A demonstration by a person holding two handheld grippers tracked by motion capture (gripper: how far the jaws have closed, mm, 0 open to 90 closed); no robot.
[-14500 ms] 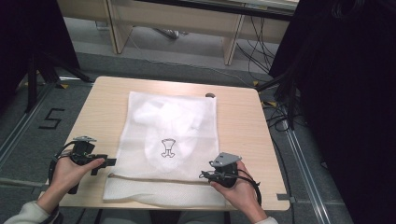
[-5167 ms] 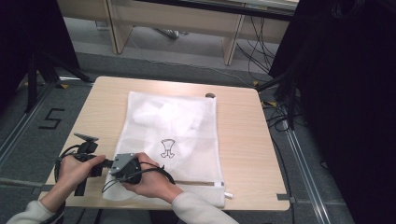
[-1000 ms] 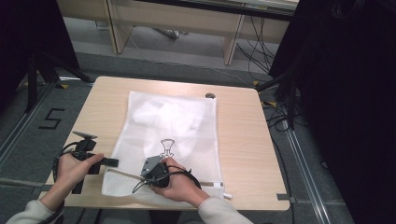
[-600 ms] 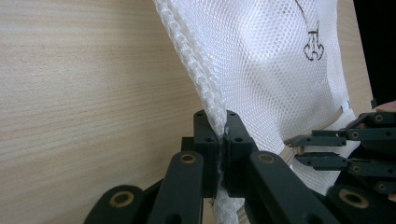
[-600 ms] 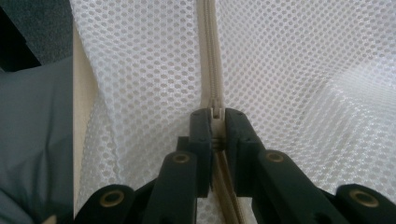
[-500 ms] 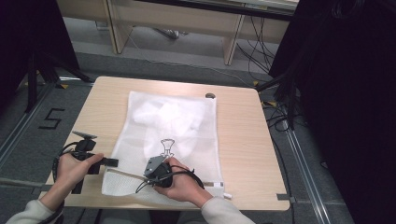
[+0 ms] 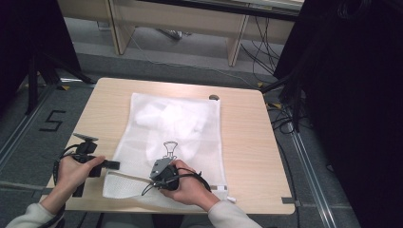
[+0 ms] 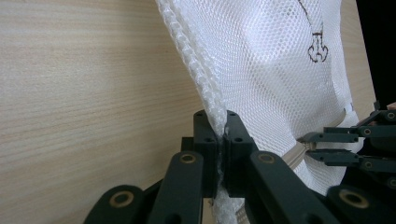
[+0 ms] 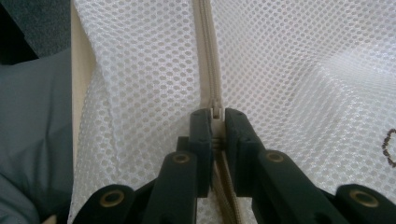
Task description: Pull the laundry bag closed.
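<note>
White honeycomb-mesh laundry bag lies flat on the pale wood table; left gripper pinches its ribbed edge; right gripper clamps the beige zipper pull.

Zipper pull mostly hidden between tongs.

White mesh laundry bag lies flat on the wood table, long axis running away from me, black clip-shaped print near its middle. White lumpy contents show through the mesh at the far half. Beige zipper runs along the near edge; its slider sits partway along. Near-left corner seam is lifted and bunched, mesh pulled taut between corner and slider.
</note>
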